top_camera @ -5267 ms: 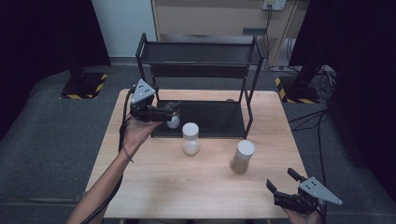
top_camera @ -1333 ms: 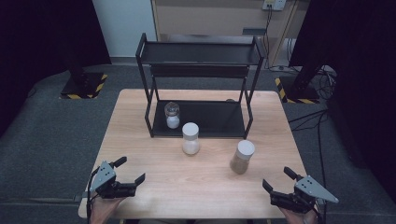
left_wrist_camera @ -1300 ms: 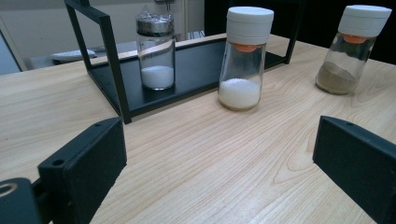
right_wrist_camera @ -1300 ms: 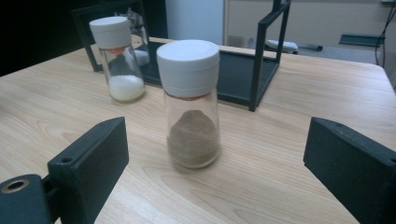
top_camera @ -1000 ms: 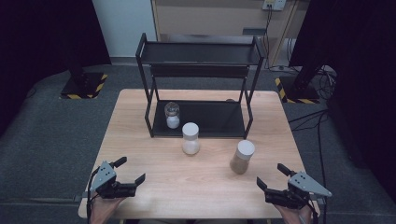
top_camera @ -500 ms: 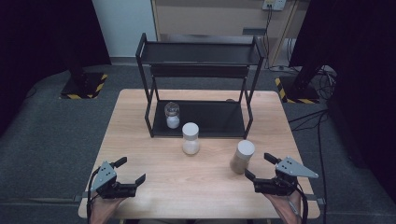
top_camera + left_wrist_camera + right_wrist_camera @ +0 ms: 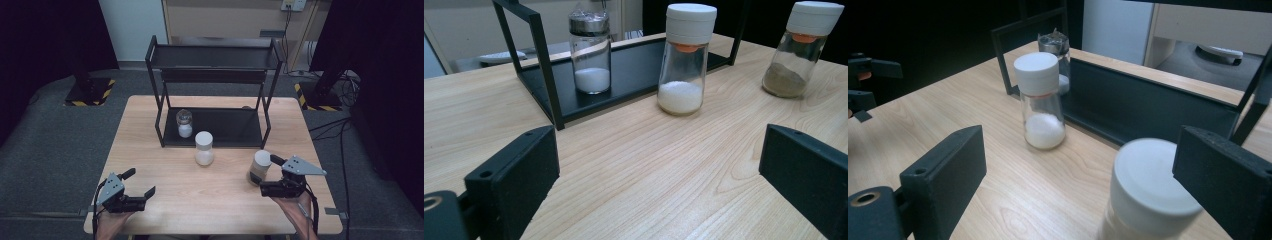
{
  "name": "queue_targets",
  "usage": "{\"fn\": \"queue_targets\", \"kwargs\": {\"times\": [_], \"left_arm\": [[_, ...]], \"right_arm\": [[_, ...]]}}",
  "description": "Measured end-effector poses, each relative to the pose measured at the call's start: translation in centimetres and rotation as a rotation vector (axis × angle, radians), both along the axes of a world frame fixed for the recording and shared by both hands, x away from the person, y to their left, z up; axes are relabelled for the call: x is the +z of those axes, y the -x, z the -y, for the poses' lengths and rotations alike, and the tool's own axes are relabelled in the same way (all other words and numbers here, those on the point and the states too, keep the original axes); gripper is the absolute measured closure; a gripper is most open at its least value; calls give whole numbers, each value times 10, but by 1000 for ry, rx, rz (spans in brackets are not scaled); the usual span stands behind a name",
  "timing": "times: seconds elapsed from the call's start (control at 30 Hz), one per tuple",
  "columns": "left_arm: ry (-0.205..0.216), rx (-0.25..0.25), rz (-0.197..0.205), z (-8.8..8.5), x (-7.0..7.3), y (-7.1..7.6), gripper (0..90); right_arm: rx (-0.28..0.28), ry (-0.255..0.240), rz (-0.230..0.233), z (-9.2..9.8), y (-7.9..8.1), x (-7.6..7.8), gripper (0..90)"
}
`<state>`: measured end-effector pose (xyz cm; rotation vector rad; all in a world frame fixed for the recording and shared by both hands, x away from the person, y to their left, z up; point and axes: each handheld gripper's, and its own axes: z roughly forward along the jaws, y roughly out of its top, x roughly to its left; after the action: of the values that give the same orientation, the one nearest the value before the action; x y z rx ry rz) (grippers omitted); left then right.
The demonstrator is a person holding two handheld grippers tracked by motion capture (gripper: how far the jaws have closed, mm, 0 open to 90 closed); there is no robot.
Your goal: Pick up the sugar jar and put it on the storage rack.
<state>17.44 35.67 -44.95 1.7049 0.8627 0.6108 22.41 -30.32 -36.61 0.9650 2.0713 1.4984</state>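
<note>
Three jars stand in view. A silver-lidded glass jar (image 7: 184, 123) (image 7: 590, 52) holding white powder sits on the lower shelf of the black rack (image 7: 230, 127). A white-capped jar of white grains (image 7: 204, 148) (image 7: 1040, 100) stands in front of the rack. Further right is a white-capped jar of brown powder (image 7: 260, 167) (image 7: 801, 50). My right gripper (image 7: 266, 176) (image 7: 1083, 167) is open, with the brown jar's cap (image 7: 1150, 185) between its jaws, nearer the right one. My left gripper (image 7: 141, 182) (image 7: 659, 165) is open over bare wood at the front left.
The rack's upper shelf (image 7: 215, 55) is bare. The wooden table (image 7: 200, 210) has free room along its front between the hands. Dark floor, cables and stands surround the table.
My right gripper has moved forward and left from the front right corner until its jaws flank the brown-powder jar. The left gripper, earlier at the rack with the silver-lidded jar, rests at the front left.
</note>
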Motion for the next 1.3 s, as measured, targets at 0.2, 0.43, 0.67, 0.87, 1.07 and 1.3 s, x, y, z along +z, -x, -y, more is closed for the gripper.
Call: {"fn": "queue_targets", "kwargs": {"times": [0.2,0.43,0.67,0.87,1.07,1.3], "left_arm": [[0,-1,0,0,0,0,15],[1,-1,1,-1,0,0,15],[1,-3,0,-1,0,0,15],[-1,-3,0,-1,0,0,16],[0,-2,0,-1,0,0,16],[-4,-5,-1,0,0,0,16]], "right_arm": [[30,12,2,-16,-16,9,72],[75,18,-11,-41,-41,15,73],[107,28,-39,-64,-64,17,75],[128,36,-55,-85,-84,18,77],[144,47,-81,-104,-102,16,78],[149,66,-106,-126,-121,9,81]]}}
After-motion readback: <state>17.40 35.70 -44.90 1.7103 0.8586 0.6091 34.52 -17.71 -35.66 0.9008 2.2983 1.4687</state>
